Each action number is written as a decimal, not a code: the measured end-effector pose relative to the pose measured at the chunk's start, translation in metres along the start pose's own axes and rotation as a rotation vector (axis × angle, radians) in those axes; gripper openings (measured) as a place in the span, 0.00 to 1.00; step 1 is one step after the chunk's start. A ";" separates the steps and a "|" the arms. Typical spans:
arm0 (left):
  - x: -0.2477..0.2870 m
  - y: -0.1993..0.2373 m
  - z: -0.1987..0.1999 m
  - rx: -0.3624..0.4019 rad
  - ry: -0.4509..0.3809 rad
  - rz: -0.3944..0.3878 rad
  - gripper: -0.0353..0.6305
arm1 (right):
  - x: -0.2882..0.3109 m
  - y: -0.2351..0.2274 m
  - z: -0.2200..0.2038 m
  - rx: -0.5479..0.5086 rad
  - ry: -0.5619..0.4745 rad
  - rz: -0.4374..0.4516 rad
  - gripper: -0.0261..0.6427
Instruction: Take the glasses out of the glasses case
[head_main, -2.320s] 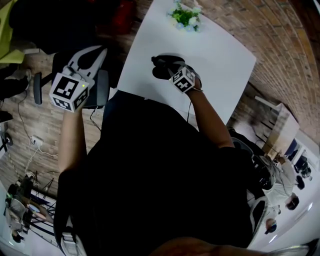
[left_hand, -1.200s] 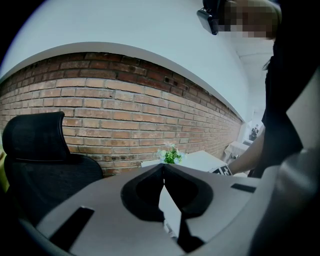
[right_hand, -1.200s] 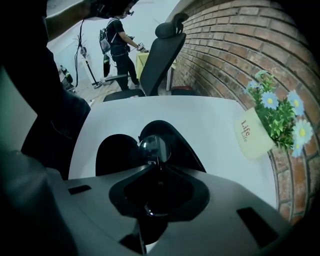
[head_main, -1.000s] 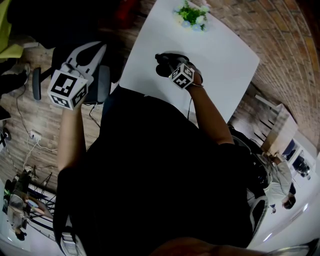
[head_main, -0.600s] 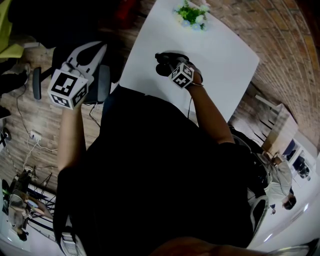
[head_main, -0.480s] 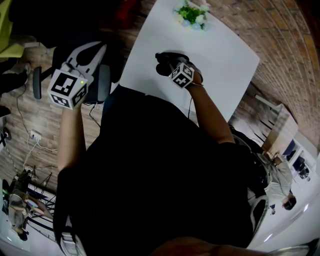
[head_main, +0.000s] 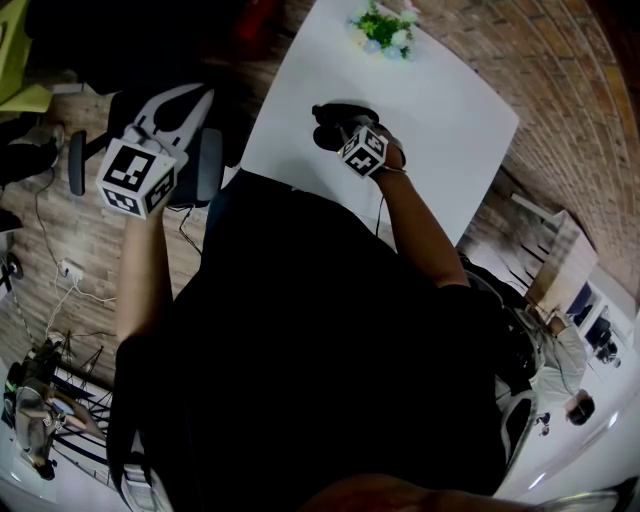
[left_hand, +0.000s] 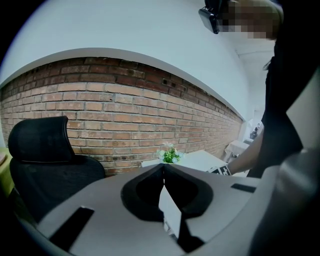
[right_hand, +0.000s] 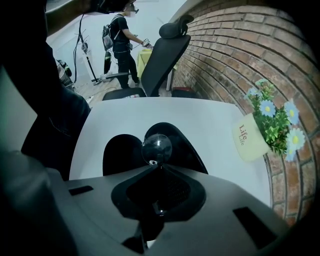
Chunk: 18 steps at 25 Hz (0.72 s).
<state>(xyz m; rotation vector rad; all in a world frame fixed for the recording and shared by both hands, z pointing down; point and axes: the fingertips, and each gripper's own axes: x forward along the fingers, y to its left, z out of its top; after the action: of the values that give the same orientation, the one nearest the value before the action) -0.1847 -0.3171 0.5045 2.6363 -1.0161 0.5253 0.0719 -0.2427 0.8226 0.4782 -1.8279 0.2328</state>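
Head view: the left gripper is held off the white table, over the floor beside a black office chair. The right gripper is held over the glasses case, which lies on the near part of the table. A pot of artificial flowers is seen at the table's far edge.

Left gripper view: the jaws of the left gripper are pressed together, tips touching, with nothing between them. The chair and a brick wall are seen beyond.

Right gripper view: the jaws of the right gripper are closed on the glasses, pinched near one round lens, which stands just above the jaw tips. The black case lies open on the table directly behind the lens. Whether the glasses touch the case cannot be told. The flower pot stands to the right.
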 end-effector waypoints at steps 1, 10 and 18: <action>-0.001 -0.001 0.000 0.001 0.000 0.001 0.07 | -0.001 0.000 0.000 -0.002 -0.002 -0.003 0.08; -0.011 -0.012 0.003 0.007 -0.005 0.010 0.07 | -0.010 0.002 0.002 -0.008 -0.016 -0.020 0.08; -0.021 -0.024 0.004 0.019 -0.001 0.018 0.07 | -0.017 0.002 -0.003 -0.006 -0.033 -0.045 0.08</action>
<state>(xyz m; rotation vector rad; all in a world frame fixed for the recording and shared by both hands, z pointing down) -0.1817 -0.2885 0.4893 2.6461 -1.0410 0.5408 0.0776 -0.2366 0.8071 0.5212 -1.8470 0.1898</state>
